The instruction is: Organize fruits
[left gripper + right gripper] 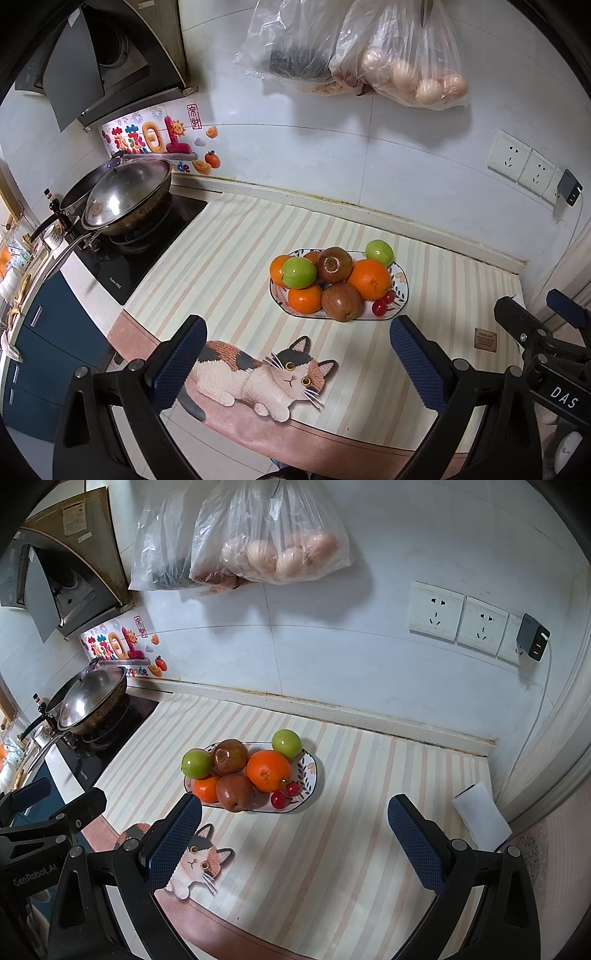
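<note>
An oval patterned plate (400,291) (312,771) sits on the striped mat, piled with fruit: oranges (369,278) (268,770), green apples (299,272) (197,763), brown-red apples (341,301) (234,791) and red cherries (379,307) (277,799). One green apple (379,252) (286,743) rests at the plate's far rim. My left gripper (297,354) is open and empty, held back from the plate near the mat's front. My right gripper (293,834) is open and empty, to the right of the plate's near edge. Each gripper shows at the other view's edge.
A covered wok (125,195) (92,701) stands on the black stove at the left. Plastic bags (406,62) (266,542) hang on the wall above. Wall sockets (458,618) and a charger are at the right. A white sponge (480,821) lies at the mat's right edge.
</note>
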`<state>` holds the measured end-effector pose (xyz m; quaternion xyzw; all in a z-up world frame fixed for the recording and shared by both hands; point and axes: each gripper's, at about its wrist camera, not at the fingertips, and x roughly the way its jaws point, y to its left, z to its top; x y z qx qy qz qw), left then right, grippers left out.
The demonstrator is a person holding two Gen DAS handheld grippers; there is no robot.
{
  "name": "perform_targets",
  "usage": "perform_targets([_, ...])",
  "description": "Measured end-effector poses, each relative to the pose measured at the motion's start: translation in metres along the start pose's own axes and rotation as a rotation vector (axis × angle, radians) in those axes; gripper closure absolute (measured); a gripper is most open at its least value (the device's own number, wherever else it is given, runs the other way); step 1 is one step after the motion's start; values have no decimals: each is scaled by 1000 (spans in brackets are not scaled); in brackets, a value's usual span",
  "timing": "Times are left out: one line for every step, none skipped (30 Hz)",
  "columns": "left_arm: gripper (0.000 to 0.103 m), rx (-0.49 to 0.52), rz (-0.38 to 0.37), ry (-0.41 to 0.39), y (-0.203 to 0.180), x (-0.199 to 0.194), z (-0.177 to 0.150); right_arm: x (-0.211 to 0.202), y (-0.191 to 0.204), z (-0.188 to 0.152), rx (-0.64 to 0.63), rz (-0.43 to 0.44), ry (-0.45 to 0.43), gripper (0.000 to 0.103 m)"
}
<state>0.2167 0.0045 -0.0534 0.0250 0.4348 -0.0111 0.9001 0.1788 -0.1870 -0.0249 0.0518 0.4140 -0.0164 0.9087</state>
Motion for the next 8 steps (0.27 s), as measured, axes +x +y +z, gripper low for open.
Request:
perform_targets([1, 1, 1, -1, 0, 0, 0, 0, -1, -1, 3, -1, 1, 0])
perform_targets([1, 3, 0, -2, 0, 0, 1, 1, -1, -1, 4, -2, 3, 0])
perform_targets([1, 3, 0, -1, 0, 1, 1, 1, -2, -1, 6, -3, 5, 0])
perform_targets([1, 2, -1, 0, 0, 1, 1, 1, -3, -1, 8, -3, 5, 0])
perform_targets([1, 2, -4, 0, 0, 1, 1, 1, -3, -1, 10, -3, 5, 0])
perform_targets([1, 3, -3, -2, -1, 1, 1, 1, -3, -1, 10, -3, 5, 0])
perform_targets([1, 4, -1, -5, -1, 1, 1, 1, -4, -1, 10, -3, 5, 0])
perform_targets([1, 4, -1, -8, -1, 1, 2, 1, -4, -1, 10, -3, 5, 0])
